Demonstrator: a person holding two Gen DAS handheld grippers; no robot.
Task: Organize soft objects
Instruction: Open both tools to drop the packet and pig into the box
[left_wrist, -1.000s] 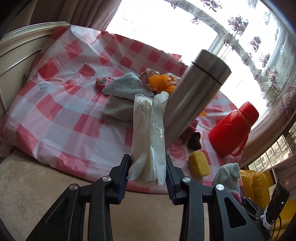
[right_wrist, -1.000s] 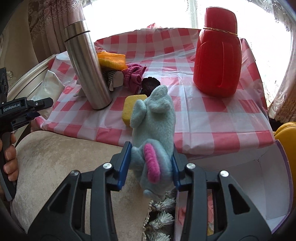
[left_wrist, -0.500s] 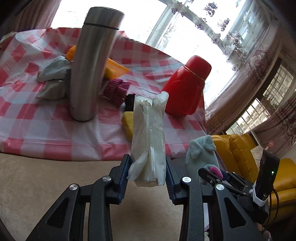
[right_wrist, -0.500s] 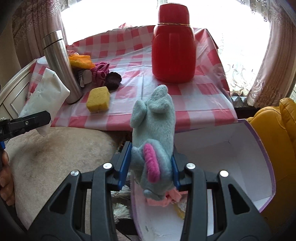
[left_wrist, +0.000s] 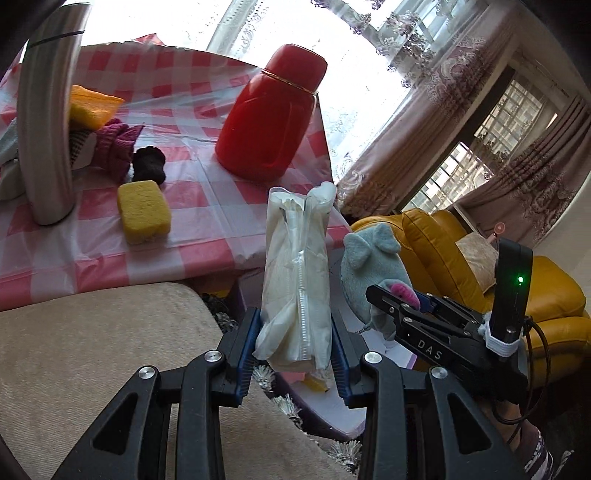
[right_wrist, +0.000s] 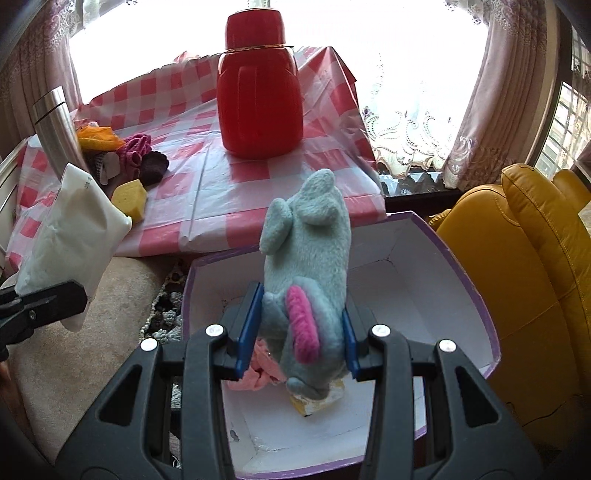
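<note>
Red jug (right_wrist: 259, 90), steel flask (left_wrist: 46, 122), yellow armchair (right_wrist: 532, 258)

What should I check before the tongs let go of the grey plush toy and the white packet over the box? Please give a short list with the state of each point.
1. Right tongs closed on the grey plush toy: ok.
2. Left tongs closed on the white packet: ok.
3. Plush toy above the open white box: ok.
4. Packet above the box: cannot tell; in the right wrist view it hangs over the beige cushion, left of the box.
5. Free room in the box: ok; only a pink cloth and a yellow item lie inside.
6. Both tongs apart from each other: ok.
</note>
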